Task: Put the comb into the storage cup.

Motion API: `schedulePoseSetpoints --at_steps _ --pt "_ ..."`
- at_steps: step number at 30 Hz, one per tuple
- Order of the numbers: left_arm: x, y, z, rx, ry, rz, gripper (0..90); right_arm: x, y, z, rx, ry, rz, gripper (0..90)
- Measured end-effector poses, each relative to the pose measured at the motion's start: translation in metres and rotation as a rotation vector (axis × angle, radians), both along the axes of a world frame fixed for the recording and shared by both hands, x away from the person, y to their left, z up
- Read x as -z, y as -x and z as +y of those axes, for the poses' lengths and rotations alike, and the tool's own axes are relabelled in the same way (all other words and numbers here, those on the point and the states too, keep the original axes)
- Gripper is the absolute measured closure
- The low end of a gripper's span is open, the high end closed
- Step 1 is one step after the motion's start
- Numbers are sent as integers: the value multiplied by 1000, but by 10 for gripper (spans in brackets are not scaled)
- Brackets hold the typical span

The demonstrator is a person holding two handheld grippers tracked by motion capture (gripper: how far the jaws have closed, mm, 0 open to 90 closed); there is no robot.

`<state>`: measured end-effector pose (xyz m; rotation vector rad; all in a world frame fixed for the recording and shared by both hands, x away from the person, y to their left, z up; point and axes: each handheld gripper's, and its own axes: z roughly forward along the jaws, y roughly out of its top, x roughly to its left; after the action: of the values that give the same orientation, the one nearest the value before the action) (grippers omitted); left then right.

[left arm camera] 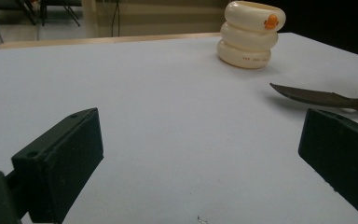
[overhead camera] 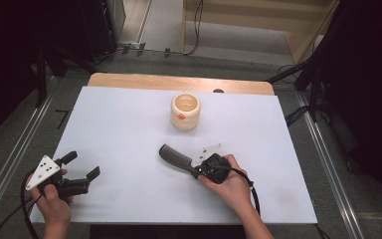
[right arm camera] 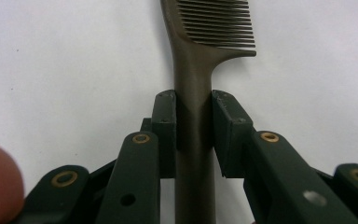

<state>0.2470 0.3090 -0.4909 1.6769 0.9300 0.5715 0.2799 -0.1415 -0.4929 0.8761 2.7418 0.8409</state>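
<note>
At the near edge of the white table [overhead camera: 129, 129], around seven o'clock in the high view, the left gripper [overhead camera: 83, 166] rested low in the person's left hand [overhead camera: 54, 201], its jaws spread wide with nothing between them. In the left gripper view they framed bare table surface and pointed toward one o'clock, at the far cup.

Slightly farther in, at about five o'clock of the table's centre, the right hand [overhead camera: 234, 186] held the right gripper [overhead camera: 197, 170] angled toward ten o'clock. Its jaws were clamped on the handle of a dark comb [overhead camera: 175, 158]. The right gripper view showed both pads pressed flat against the sides of the comb's neck [right arm camera: 193, 116], just below where the teeth began, so the grip looked square and firm. The comb's toothed end lay near the table's middle, low over the surface; whether it touched the table I could not tell.

Farthest off, at twelve o'clock, stood a cream ribbed cup [overhead camera: 185, 111] with a small orange mark, upright, mouth open, well apart from the comb.

The step in hand appeared to be the pick-up, with the grasp made. The next move probably called for lifting the comb and carrying it toward the cup, tipping the wrist so that one end pointed down into the opening.
</note>
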Motion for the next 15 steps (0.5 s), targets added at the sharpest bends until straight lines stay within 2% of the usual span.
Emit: schedulePoseSetpoints --at_steps 1,2,3,6,9,11,15 --pt "0 0 0 0 1 -3 0 0 1 -5 11 -41 -10 706" --pt "-1 0 0 -3 5 -1 0 0 1 -5 11 -41 -10 706" --pt "-1 0 0 -3 16 -4 0 1 2 -10 25 -86 -16 705" --pt "-3 1 0 -7 33 -4 0 1 1 -15 32 -114 -20 705" --pt "-5 2 -6 10 33 -15 0 -2 2 -23 45 -175 -38 705" --pt "-8 2 -12 23 44 -21 0 -4 3 -26 50 -188 -57 705" --pt "-14 5 -22 29 31 -41 0 -8 5 -31 55 -238 -75 705"
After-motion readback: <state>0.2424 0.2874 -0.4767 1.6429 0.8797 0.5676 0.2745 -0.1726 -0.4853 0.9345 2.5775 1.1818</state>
